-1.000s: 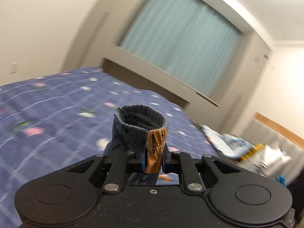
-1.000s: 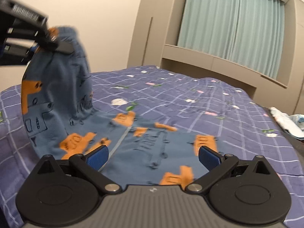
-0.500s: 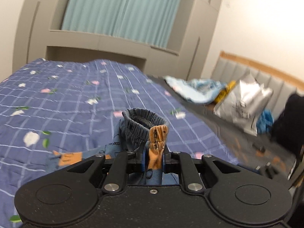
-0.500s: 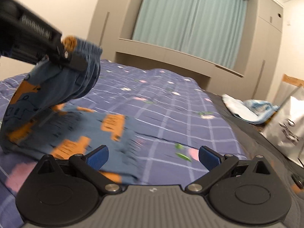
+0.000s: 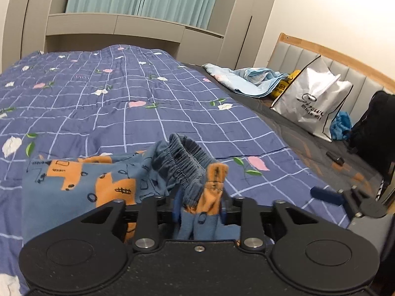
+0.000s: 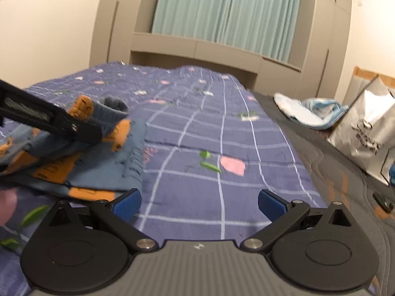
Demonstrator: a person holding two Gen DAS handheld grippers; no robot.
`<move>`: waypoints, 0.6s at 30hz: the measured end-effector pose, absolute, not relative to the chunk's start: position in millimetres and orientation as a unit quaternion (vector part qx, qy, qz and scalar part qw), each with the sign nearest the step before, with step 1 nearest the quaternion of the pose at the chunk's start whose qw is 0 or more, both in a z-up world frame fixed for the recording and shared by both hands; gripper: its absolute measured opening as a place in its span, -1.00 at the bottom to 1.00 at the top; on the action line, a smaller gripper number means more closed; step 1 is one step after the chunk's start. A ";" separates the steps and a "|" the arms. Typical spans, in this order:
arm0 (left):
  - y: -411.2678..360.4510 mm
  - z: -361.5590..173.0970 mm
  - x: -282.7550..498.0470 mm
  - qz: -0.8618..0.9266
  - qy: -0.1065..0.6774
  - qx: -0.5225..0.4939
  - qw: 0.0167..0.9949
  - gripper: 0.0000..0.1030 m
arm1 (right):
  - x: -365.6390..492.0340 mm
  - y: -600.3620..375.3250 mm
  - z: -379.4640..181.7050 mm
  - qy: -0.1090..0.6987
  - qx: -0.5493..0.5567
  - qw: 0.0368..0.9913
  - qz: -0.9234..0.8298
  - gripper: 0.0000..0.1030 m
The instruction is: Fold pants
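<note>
Releasing is the step I judge to be in hand: the left tongs (image 5: 198,206) have just been opening, and the waistband (image 5: 187,162) of the pants (image 5: 81,185) stands between the two blue pads, with a small gap now on each side of the bunched cloth, so the pads seem no longer to press it. The pants lie on the bed (image 5: 123,93), in the left view from about 9 o'clock to the centre, folded over with the elastic edge raised into a loop above the rest. The right tongs (image 6: 198,202) are wide and hold nothing; in their own view they hover over bare cover, and the pants are at their 10 o'clock, just beside the left pad. The first risk is that the gathered band catches on a pad when the left tongs pull back, and then the upper layer is dragged off the lower one and the fold opens. The second risk is that the band, which stands up and is springy, falls to the wrong side and leaves a lump, so the edges do not meet. The third risk is the soft cover: it can wrinkle under the pants if the right tongs push down to smooth them. A white bag (image 5: 313,98) and a light blue cloth (image 5: 249,81) lie well apart at 2 o'clock and should not disturb.
</note>
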State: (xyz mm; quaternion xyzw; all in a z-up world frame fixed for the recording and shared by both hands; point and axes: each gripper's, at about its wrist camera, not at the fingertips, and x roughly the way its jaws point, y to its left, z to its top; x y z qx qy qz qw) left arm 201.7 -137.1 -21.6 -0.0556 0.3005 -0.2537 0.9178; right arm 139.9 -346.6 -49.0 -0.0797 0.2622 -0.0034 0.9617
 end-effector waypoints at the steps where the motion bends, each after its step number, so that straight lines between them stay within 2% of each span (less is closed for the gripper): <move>1: -136.9 -20.8 200.6 -0.253 0.300 -0.057 0.918 -0.20 | 139.6 -347.8 -50.2 0.265 -0.076 0.961 -0.006 1.00; 2: -136.3 -20.6 199.6 -0.253 0.299 -0.058 0.918 -0.14 | 139.8 -348.7 -50.7 0.266 -0.073 0.961 -0.007 1.00; 7: -133.9 -16.5 194.3 -0.243 0.296 -0.072 0.921 0.59 | 139.2 -350.3 -52.2 0.270 -0.064 0.961 -0.010 1.00; 10: -128.3 -13.8 193.0 -0.234 0.297 -0.086 0.922 0.84 | 139.7 -350.6 -52.7 0.272 -0.062 0.960 -0.012 1.00; 15: -120.9 -7.6 188.6 -0.215 0.290 -0.092 0.928 0.99 | 139.0 -350.5 -54.1 0.274 -0.060 0.960 -0.013 1.00; 18: -116.5 -5.6 184.9 -0.203 0.288 -0.090 0.931 0.99 | 139.0 -350.8 -54.3 0.273 -0.059 0.960 -0.014 1.00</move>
